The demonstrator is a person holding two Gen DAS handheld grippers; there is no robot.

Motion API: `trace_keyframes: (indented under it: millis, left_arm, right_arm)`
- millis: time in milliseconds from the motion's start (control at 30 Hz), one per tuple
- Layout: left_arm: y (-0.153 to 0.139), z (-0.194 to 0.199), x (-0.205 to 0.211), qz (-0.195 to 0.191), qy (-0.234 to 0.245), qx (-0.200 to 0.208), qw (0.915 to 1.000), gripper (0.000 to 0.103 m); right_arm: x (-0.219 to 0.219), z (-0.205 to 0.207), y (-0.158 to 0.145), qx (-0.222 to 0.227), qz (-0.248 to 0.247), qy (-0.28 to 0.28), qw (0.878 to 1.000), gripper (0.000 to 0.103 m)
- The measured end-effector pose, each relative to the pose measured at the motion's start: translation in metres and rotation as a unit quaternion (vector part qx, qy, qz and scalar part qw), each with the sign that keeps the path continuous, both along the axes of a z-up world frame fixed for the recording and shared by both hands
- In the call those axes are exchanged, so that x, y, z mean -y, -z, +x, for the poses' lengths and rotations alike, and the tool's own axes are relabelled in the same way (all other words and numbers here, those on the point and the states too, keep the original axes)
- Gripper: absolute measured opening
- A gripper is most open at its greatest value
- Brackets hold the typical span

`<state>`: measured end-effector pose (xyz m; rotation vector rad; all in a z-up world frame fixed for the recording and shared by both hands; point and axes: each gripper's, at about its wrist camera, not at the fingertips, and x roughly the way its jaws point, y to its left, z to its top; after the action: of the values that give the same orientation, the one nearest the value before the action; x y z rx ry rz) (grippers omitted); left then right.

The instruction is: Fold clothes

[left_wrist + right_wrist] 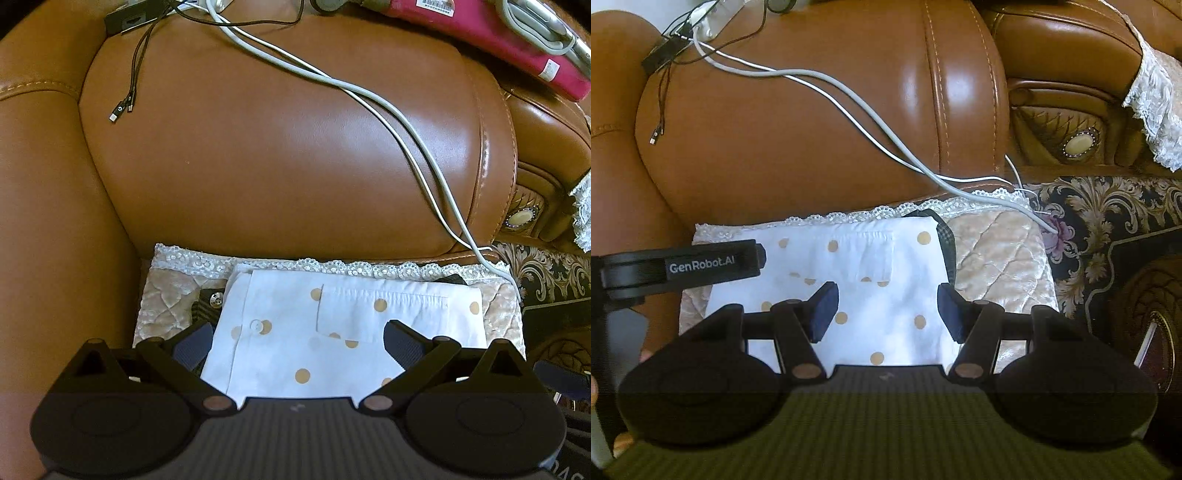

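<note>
Tan leather sofa [277, 147], quilted seat cover [997, 251].
We hold both grippers [297, 341] [886, 308] spread, empty, above folded polka-dot shirt [295, 325].

Black plastic left gripper [295, 341] and right gripper [884, 308], blue ribbed pads, copper-coloured pivot pins.

White cables [388, 107] trail down the sofa backrest [277, 147] onto the seat's right side; the backrest walls off the folded shirt [332, 332] behind, leaving its front approachable.
</note>
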<state>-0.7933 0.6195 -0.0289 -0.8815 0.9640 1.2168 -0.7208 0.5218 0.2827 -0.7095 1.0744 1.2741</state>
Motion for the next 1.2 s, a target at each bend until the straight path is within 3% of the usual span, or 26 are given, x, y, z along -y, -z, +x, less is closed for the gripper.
trace_keyframes:
  millis: [1200]
  left_arm:
    - [-0.002, 0.004, 0.037, 0.012, -0.004, -0.005, 0.9999, 0.101]
  right_arm:
    - [0.027, -0.020, -0.002, 0.018, 0.017, -0.031, 0.999, 0.067]
